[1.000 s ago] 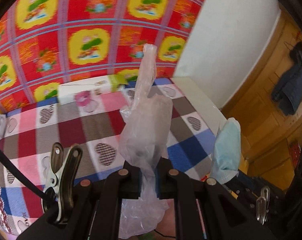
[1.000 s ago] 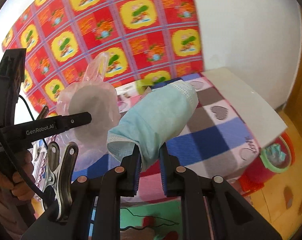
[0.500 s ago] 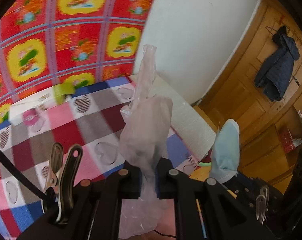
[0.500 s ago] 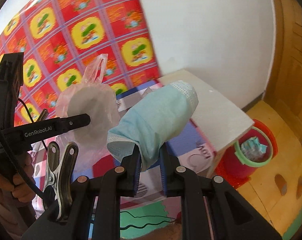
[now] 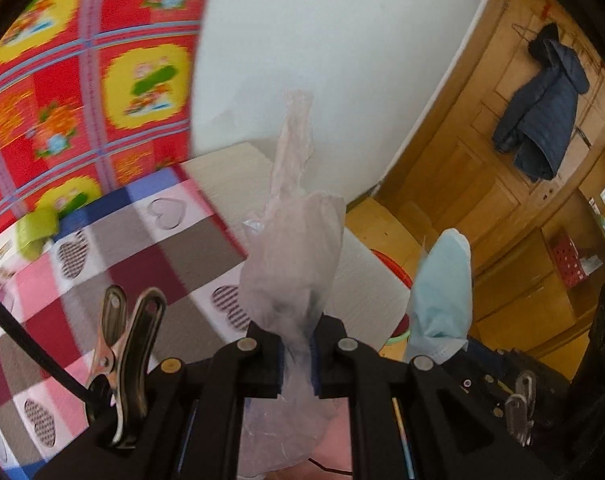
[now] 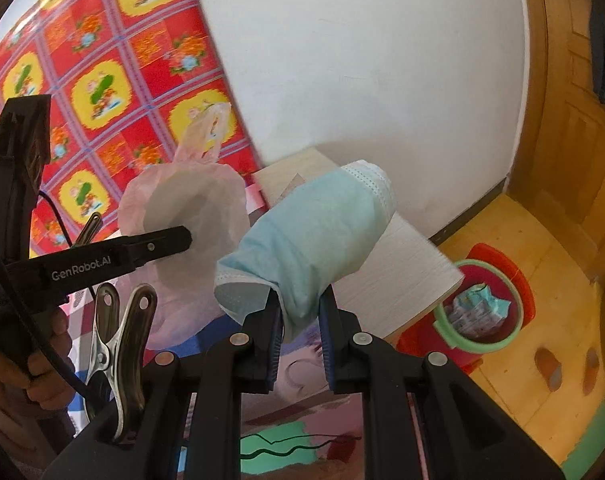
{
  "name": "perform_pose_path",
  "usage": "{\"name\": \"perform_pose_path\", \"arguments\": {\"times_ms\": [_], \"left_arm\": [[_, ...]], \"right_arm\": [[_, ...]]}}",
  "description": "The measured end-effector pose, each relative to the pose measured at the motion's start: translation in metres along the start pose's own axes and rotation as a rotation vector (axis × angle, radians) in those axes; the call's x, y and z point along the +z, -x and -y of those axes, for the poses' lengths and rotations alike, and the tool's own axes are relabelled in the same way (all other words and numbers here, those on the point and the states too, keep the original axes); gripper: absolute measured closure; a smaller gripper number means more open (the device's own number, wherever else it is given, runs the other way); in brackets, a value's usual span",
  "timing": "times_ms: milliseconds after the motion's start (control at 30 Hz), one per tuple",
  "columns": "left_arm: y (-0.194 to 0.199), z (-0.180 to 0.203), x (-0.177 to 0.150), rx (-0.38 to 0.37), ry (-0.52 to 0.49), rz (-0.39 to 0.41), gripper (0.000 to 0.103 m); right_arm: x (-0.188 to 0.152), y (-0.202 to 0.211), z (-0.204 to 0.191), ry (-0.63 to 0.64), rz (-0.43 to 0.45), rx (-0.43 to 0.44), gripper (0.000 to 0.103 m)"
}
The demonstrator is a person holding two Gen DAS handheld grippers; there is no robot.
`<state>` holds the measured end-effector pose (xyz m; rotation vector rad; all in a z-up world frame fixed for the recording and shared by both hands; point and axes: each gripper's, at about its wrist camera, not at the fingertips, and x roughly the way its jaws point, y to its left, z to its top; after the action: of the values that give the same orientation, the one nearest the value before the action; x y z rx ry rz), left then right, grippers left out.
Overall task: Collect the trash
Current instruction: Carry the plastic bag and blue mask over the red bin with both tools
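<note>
1. Our left gripper point(image 5: 296, 354) has its jaws pinched nearly closed on a thin translucent plastic bag point(image 5: 292, 264). The bag stands up past the fingertips, and a crumpled tail hangs below the pads.
2. Our right gripper point(image 6: 300, 330) is closed down onto a pale blue face mask point(image 6: 306, 236), clamped near one end. Most of the mask juts forward and to the right of the fingers, unsupported.
3. The red bin point(image 6: 484, 312) with a green rim sits on the floor, below and to the right of the right fingers, just off the table corner point(image 6: 442, 272). Some trash already lies inside.
4. Risk, as we judge it: the mask is held by a small fold only. A jolt or an early release could drop it on the table edge or the floor short of the bin.
5. Risk: the bag is light and floppy. Let go from high up, it may drift past the rim.
6. Risk: the two grippers sit close, left just beside right. Converging on one bin opening could tangle bag and mask, or knock fingers together.
7. Edges: the table corner lies between the fingers and the bin, so the loose mask end could snag it on the way down.
8. Open room: bare yellow floor point(image 6: 550, 368) lies right of the bin. The wooden door point(image 6: 574, 128) stands well beyond the fingers.
</note>
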<state>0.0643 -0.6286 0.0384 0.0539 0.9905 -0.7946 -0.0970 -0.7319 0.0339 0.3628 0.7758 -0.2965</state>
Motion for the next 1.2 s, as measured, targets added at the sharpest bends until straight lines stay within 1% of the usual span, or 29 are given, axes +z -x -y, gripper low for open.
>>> {"name": "perform_pose_path", "arguments": {"times_ms": [333,567,733,933,1200], "left_arm": [[-0.037,0.029,0.034,-0.061,-0.035,-0.031,0.094],[-0.055,0.051,0.043,-0.098,-0.074,-0.055,0.094],[-0.069,0.067,0.047,-0.098,-0.088,-0.068,0.094],[-0.078,0.086,0.050,-0.080,-0.092,-0.066,0.094],[-0.093,0.123,0.052,-0.065,-0.103,-0.080,0.094]], "right_arm": [[0.025,-0.008,0.037,-0.044,0.003,-0.055,0.085],[0.039,-0.010,0.058,-0.078,0.007,-0.083,0.085],[0.043,-0.014,0.074,-0.095,-0.003,-0.097,0.085],[0.047,-0.016,0.099,-0.098,-0.005,-0.094,0.085],[0.050,-0.011,0.140,-0.118,-0.011,-0.091,0.085]]}}
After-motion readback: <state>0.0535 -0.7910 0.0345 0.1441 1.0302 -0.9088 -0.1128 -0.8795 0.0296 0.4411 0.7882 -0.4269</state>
